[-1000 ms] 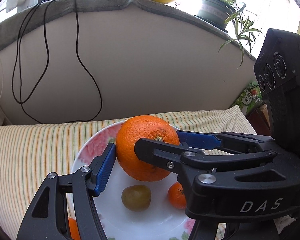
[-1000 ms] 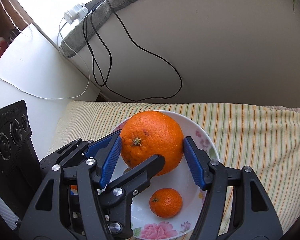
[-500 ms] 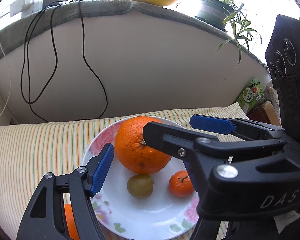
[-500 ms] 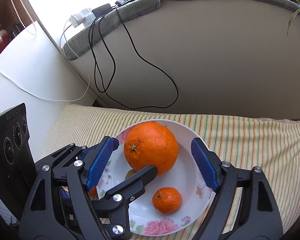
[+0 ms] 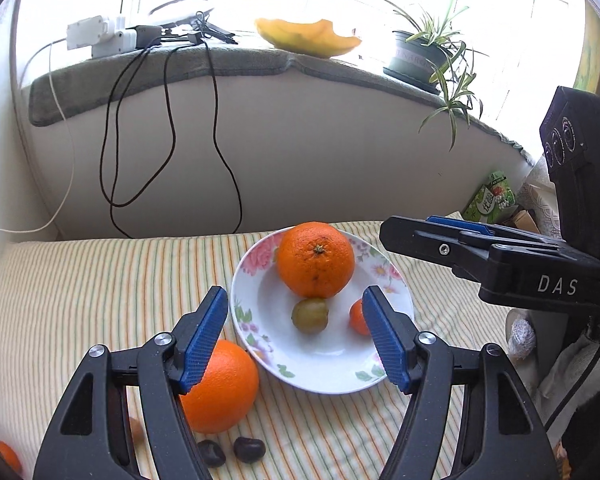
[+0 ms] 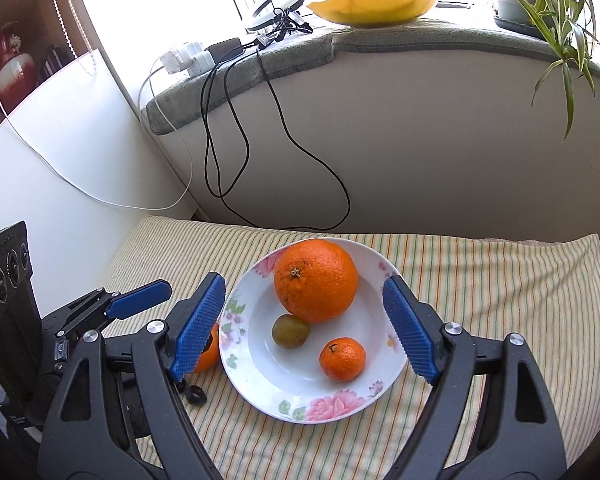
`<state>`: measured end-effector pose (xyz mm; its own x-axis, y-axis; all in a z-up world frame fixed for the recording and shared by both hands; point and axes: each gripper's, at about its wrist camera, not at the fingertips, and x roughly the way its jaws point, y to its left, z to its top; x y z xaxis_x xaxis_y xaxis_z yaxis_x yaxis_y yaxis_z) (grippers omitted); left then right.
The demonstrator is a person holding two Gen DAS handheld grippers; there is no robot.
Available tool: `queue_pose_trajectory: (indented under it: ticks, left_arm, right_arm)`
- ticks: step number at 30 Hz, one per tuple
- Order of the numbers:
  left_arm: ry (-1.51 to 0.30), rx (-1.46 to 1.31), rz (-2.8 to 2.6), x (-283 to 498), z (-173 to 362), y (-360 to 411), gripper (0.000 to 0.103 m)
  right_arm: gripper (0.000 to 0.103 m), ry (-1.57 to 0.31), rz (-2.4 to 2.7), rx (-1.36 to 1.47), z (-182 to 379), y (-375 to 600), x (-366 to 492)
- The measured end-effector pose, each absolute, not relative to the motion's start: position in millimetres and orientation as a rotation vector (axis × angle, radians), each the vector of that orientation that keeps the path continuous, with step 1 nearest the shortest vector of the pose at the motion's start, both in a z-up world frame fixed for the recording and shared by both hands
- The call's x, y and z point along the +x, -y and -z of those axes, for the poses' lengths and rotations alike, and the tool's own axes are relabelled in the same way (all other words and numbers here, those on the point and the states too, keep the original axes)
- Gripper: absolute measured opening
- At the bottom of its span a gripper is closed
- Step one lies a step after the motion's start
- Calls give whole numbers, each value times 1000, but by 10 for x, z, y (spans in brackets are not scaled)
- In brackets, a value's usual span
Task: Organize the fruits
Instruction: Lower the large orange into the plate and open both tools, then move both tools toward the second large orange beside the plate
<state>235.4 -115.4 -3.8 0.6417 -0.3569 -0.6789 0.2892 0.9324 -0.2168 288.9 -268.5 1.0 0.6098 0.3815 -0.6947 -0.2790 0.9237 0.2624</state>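
Though between spread pads, large orange beyond right hand-held gripper

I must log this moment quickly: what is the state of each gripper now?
Left gripper: open, holding nothing.
Right gripper: open, holding nothing.

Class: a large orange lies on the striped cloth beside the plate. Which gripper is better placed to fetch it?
Left gripper: the loose orange lies right beneath its finger; right gripper hangs open over the plate.

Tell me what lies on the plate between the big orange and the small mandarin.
Only bare white plate separates the big orange from the small mandarin; the greenish fruit sits off to the side, clearest in the right wrist view.
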Motion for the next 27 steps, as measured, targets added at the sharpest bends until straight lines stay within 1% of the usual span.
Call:
queue_pose_trajectory:
  ticks: [9,11,14,21,27]
  left_arm:
    - [-756,-140,325,2044,8,686,70]
    - [-760,-173,318,1982,35,567,70]
    - [-757,-189,306,1879,62,427,70]
    - [-779,-237,318,1691,203,163,70]
    - [-787,-216,346,1588,323,126,70]
  right_arm:
    - [84,-794,-413,131,-112,2528,2555]
    - [91,-790,-419,117,-121,2468,2486]
    - [98,-785,-420,115,-143,2377,2380]
    - [99,-824,-441,142,-58,2217,2112]
    - [99,-876,-462,195,103,2066,1966]
